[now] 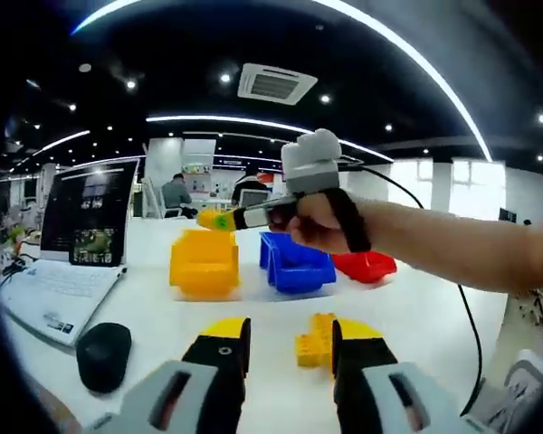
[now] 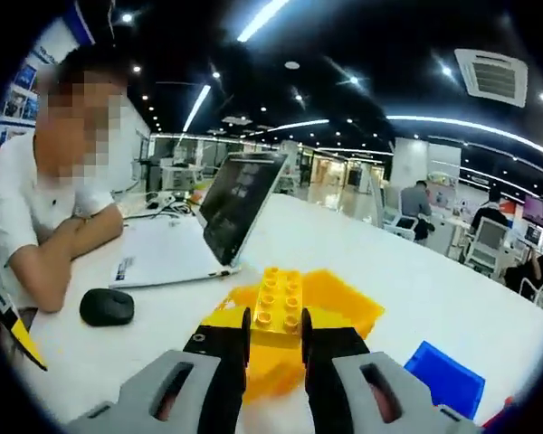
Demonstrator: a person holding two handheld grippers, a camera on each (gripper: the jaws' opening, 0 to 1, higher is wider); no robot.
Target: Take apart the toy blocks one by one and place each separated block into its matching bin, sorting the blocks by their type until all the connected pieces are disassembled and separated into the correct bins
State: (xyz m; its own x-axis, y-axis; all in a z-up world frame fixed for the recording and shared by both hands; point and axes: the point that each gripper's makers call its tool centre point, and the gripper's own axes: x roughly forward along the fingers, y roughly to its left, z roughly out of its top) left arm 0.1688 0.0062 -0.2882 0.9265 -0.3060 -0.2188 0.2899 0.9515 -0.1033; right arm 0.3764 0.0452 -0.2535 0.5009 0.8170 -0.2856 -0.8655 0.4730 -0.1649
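A yellow block [image 2: 276, 312] with studs on top sits between the jaws of my right gripper [image 2: 276, 336], which is shut on it just above the yellow bin [image 2: 344, 303]. In the left gripper view, a hand holds that right gripper [image 1: 228, 218] over the yellow bin [image 1: 204, 262], with the yellow block [image 1: 210, 220] at its tip. My left gripper [image 1: 291, 339] is open low over the table. A cluster of joined yellow blocks [image 1: 313, 342] lies on the table just beyond its jaws, partly hidden by the right jaw.
A blue bin [image 1: 294, 262] and a red bin [image 1: 364, 265] stand to the right of the yellow one. An open laptop [image 1: 72, 235] and a black mouse [image 1: 103, 354] sit at the left. A seated person [image 2: 45, 208] rests an arm on the table by the mouse [image 2: 107, 306].
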